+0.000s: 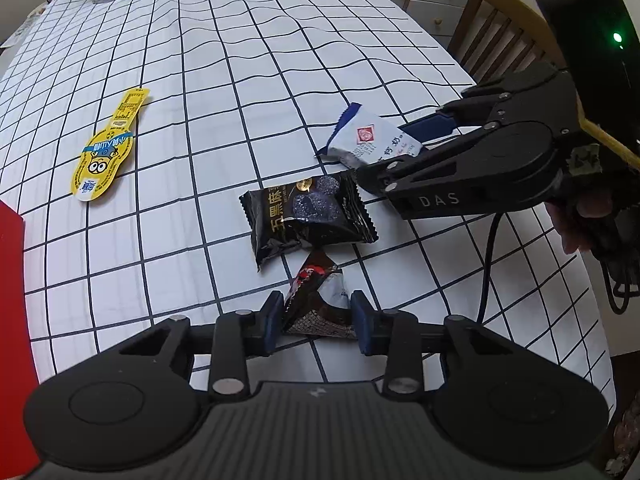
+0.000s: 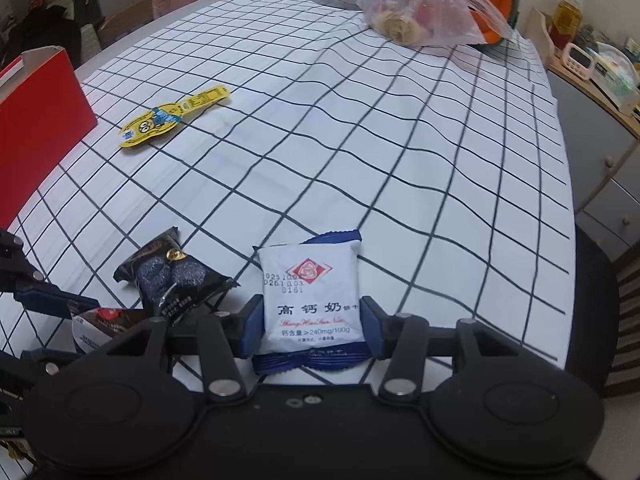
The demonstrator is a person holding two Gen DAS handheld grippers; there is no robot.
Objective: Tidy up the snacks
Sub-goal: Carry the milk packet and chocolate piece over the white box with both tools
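A: Left gripper [image 1: 316,314]: blue pads pressed on both sides of a small dark wrapper [image 1: 316,300], crinkled foil, roughly triangular as it stands pinched, red print near its top, a silvery patch on one face. It sits on the cloth at the near edge of the table.

B: Right gripper [image 2: 310,326]: blue pads against the two long edges of a white biscuit packet [image 2: 310,300], matte film, pillow-shaped, blue crimped ends, a red diamond mark and dark lettering. The packet lies flat on the cloth with its near crimp toward the gripper body. Pads look in contact; gripping it, as far as I can tell.

A: Between the two, a black snack pouch [image 1: 308,216], glossy, rectangular with saw-tooth seams, gold characters, a picture of dark round cakes. Its near corner is just beside the dark wrapper; the white packet is near its far right corner.

B: Further off to the left, well apart from these, a yellow sachet [image 2: 174,120], flat, bottle-shaped outline, cartoon eyes and a blue band.

A: Tablecloth [image 1: 280,80]: white fabric, thin dark grid, soft ripples. A red box [image 2: 40,120] with smooth flat sides stands at the left edge.

B: A clear crumpled plastic bag [image 2: 424,12] sits at the far end.
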